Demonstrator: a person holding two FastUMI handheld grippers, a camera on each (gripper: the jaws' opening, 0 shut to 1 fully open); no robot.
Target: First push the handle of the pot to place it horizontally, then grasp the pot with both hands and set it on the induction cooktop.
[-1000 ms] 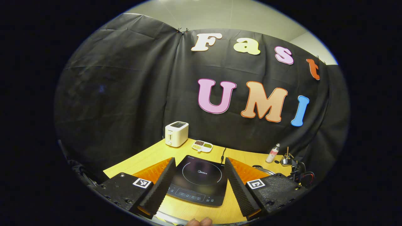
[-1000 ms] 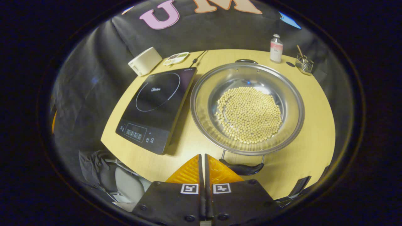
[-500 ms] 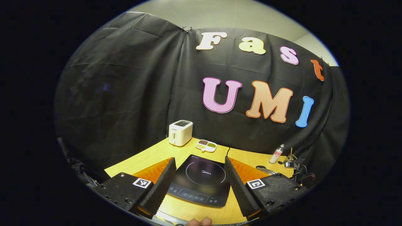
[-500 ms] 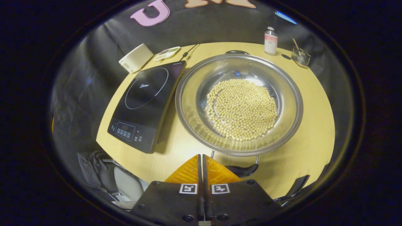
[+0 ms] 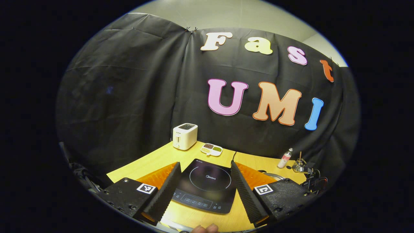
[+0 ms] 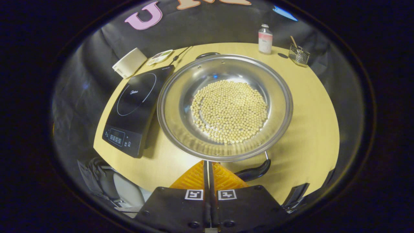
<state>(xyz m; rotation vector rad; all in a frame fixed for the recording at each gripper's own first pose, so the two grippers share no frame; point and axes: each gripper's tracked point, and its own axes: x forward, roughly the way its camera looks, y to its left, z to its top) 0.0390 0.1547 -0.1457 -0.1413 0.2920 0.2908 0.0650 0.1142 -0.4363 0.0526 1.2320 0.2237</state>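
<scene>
A wide steel pot (image 6: 176,106) holding soybeans (image 6: 229,110) stands on the yellow table, just right of the black induction cooktop (image 6: 132,106). Its near black handle (image 6: 255,171) points toward me and slightly right; the far handle (image 6: 207,55) sits at the back left of the rim. My right gripper (image 6: 207,163) is shut and holds nothing, its tips at the pot's near rim, just left of the near handle. My left gripper (image 5: 205,164) hangs open above the cooktop (image 5: 207,184), which shows between its fingers. A sliver of the pot's rim (image 5: 275,176) shows to the right.
A white toaster (image 6: 129,62) and a small divided dish (image 6: 160,56) stand at the back left, the cooktop's cord beside them. A bottle (image 6: 265,38) and a glass holder (image 6: 298,55) stand at the back right. A chair (image 6: 126,191) is below the table's near edge.
My right gripper, still shut, has gone forward to the pot's near rim. The near handle has swung right and the far handle left. The left gripper has barely moved.
</scene>
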